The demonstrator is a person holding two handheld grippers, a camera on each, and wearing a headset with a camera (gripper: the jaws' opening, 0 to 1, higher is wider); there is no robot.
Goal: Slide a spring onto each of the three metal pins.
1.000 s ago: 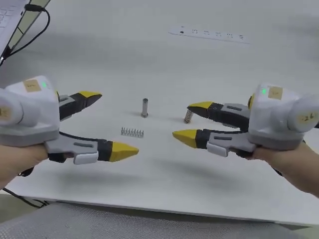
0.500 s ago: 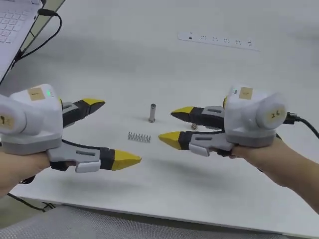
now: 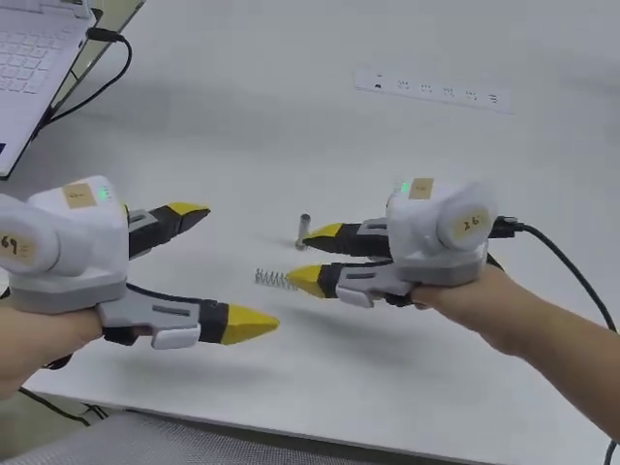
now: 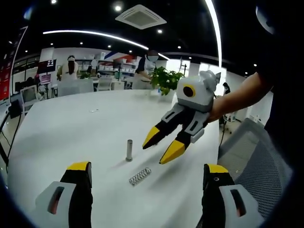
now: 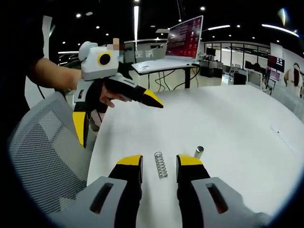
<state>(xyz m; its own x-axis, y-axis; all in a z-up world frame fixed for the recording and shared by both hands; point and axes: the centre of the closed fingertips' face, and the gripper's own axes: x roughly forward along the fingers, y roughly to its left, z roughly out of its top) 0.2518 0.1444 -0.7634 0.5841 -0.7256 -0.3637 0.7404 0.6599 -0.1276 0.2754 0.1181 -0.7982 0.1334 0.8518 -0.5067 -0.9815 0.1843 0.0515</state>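
Left gripper (image 3: 237, 266) gaping idle, my parted right gripper (image 3: 305, 256) should pinch the spring (image 5: 161, 165) at 12 o'clock mid-coil, missing the pin (image 5: 198, 152) at 1.

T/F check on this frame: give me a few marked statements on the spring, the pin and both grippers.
1. The spring lies flat on the table. True.
2. The pin already carries a spring. False: it stands upright and bare.
3. The right gripper is shut on the spring. False: its jaws are apart, the spring lying loose between the tips.
4. The left gripper is open and holds nothing. True.
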